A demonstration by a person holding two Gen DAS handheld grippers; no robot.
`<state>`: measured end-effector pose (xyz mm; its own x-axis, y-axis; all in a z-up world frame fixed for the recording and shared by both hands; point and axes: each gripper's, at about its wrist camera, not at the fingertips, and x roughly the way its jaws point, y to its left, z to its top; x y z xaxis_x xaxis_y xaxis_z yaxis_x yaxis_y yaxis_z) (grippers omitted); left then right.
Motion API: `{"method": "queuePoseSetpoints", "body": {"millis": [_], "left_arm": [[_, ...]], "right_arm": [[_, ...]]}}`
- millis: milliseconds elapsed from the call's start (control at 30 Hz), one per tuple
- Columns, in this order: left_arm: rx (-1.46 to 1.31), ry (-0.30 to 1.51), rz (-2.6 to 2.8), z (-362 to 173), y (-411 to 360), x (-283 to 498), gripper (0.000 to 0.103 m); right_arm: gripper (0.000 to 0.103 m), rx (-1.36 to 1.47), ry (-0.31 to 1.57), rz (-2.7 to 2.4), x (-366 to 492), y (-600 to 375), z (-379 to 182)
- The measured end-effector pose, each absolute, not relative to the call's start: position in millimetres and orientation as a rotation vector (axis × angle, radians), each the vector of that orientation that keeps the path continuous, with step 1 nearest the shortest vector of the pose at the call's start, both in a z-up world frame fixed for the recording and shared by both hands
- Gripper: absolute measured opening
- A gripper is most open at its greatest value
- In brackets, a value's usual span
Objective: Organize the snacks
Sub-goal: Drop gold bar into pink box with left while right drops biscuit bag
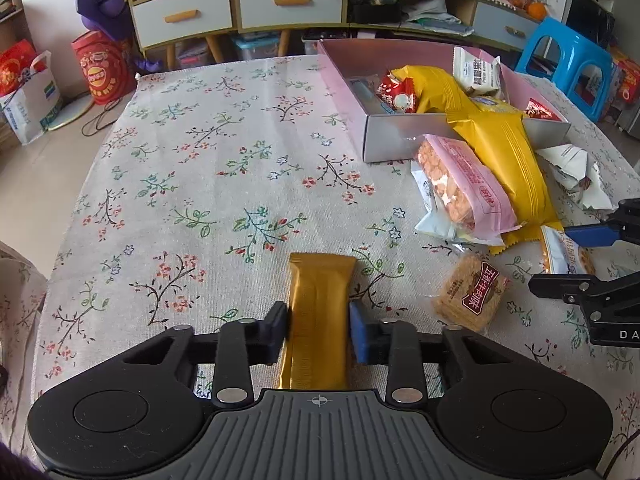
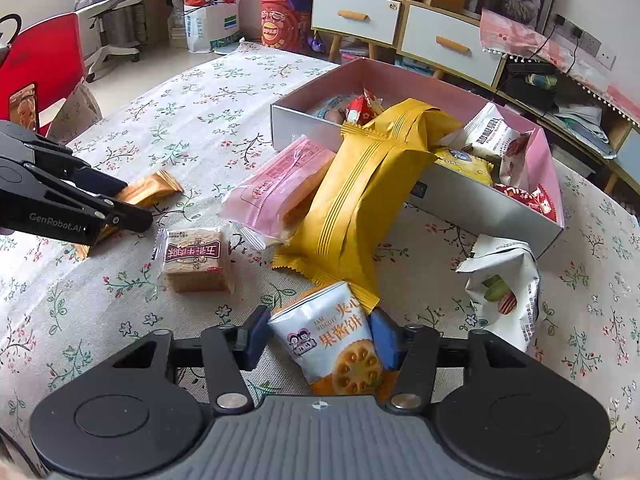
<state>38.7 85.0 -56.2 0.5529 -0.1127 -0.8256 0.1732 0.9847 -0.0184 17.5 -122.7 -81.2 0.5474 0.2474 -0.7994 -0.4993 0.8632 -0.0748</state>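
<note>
My left gripper (image 1: 318,320) is shut on a gold snack bar (image 1: 320,280) that lies lengthwise on the flowered tablecloth, a pad pressing each long side. In the right wrist view, my right gripper (image 2: 320,336) is shut on a white and orange jam biscuit packet (image 2: 332,340). The snack box (image 1: 384,140), pink inside and grey outside, stands at the back right, with several packets in it. A large yellow packet (image 2: 352,200) leans over its front wall. The left gripper (image 2: 128,204) and gold bar (image 2: 152,190) also show at the left of the right wrist view.
In front of the box lie a pink cracker pack (image 1: 464,176), a square crisp pack (image 2: 196,260) and a crumpled white packet (image 2: 504,284). Cabinets with drawers (image 1: 180,16), a blue stool (image 1: 568,60) and bags (image 1: 104,68) stand beyond the table. A red chair (image 2: 44,60) is at the left.
</note>
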Motion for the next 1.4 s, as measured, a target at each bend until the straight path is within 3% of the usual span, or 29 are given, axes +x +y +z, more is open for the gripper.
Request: {"method": "queuePoseSetpoints", "body": {"millis": [1400], "left_arm": [[-0.066,0.88,-0.131,-17.2,64.1,80.8,0.026]], "right_arm": [[0.043,0.091,0.86,0.255,71.8,-204.0,-31.7]]}}
